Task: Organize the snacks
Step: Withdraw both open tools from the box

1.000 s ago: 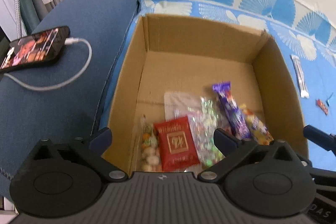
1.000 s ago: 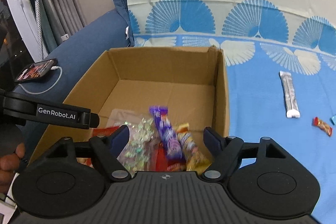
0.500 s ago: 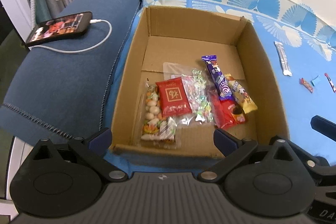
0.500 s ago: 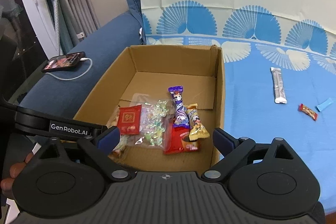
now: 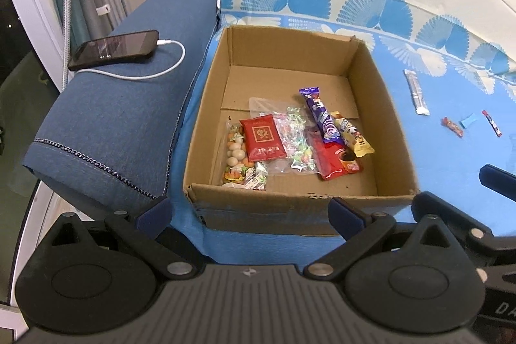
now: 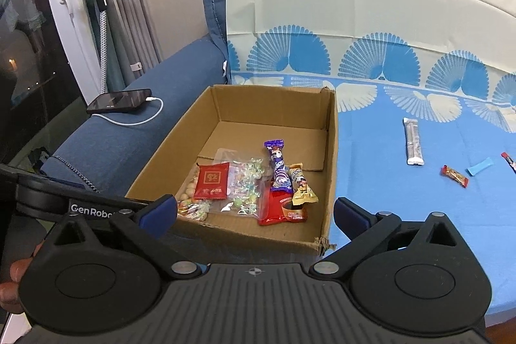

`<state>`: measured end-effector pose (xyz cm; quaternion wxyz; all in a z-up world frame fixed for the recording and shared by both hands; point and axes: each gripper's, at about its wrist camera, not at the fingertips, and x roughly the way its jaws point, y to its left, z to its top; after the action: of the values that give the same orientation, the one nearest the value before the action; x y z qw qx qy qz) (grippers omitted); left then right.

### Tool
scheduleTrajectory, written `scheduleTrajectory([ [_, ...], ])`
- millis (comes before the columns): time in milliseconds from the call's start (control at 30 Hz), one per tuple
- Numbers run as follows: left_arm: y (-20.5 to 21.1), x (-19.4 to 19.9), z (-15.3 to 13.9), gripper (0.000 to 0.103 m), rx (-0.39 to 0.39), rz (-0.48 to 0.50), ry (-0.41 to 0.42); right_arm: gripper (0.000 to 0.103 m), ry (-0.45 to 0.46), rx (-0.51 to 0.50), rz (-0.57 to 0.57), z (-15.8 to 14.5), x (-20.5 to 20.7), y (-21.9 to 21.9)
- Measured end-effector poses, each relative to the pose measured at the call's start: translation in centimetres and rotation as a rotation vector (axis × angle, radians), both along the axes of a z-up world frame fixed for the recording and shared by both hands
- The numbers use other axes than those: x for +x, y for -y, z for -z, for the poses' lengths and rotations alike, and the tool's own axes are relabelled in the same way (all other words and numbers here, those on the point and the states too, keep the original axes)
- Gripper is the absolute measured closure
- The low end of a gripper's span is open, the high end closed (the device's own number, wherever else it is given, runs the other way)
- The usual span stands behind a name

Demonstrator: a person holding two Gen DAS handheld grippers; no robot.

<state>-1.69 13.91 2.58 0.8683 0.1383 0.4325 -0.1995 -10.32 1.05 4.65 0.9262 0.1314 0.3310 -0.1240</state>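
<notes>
An open cardboard box (image 5: pixel 380 92) (image 6: pixel 332 131) sits on a blue sheet and holds several snacks: a red square packet (image 5: pixel 262 137) (image 6: pixel 213 181), a clear bag of sweets (image 5: pixel 295 141), a purple bar (image 5: pixel 319 115) (image 6: pixel 278 165), a yellow wrapper (image 5: pixel 353 137) and a red sachet (image 5: pixel 337 162). My left gripper (image 5: pixel 250 211) is open and empty, just before the box's near wall. My right gripper (image 6: pixel 254 211) is open and empty, above the box's near right corner. A silver stick pack (image 5: pixel 416 92) (image 6: pixel 413 141), a small red candy (image 5: pixel 452 127) (image 6: pixel 454 175) and a blue wrapper (image 6: pixel 481 166) lie on the sheet right of the box.
A phone (image 5: pixel 113 49) (image 6: pixel 119 100) on a white charging cable lies on the blue sofa arm (image 5: pixel 106 124) left of the box. Curtains and a window frame stand at the far left. The sofa back rises behind the box.
Both grippers have pulled back and up from over the box, so the whole box and the loose snacks on the sheet have come into view. Both stay open.
</notes>
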Motion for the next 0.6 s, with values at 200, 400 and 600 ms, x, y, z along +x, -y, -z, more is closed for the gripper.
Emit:
scheduleTrajectory([
  [200, -0.1, -1.1, -0.7, 0.0, -0.007, 0.01, 0.029, 0.0, 0.02, -0.009, 0.005, -0.6, -1.0, -0.4],
  [400, -0.2, -1.6, -1.2, 0.0, -0.014, 0.014, 0.043, 0.0, 0.036, -0.009, 0.01, -1.0, -1.7, -0.4],
  [600, -0.2, -1.8, -1.4, 0.0, -0.017, 0.015, 0.045, 0.0, 0.045, -0.007, 0.014, -1.1, -1.9, -0.4],
])
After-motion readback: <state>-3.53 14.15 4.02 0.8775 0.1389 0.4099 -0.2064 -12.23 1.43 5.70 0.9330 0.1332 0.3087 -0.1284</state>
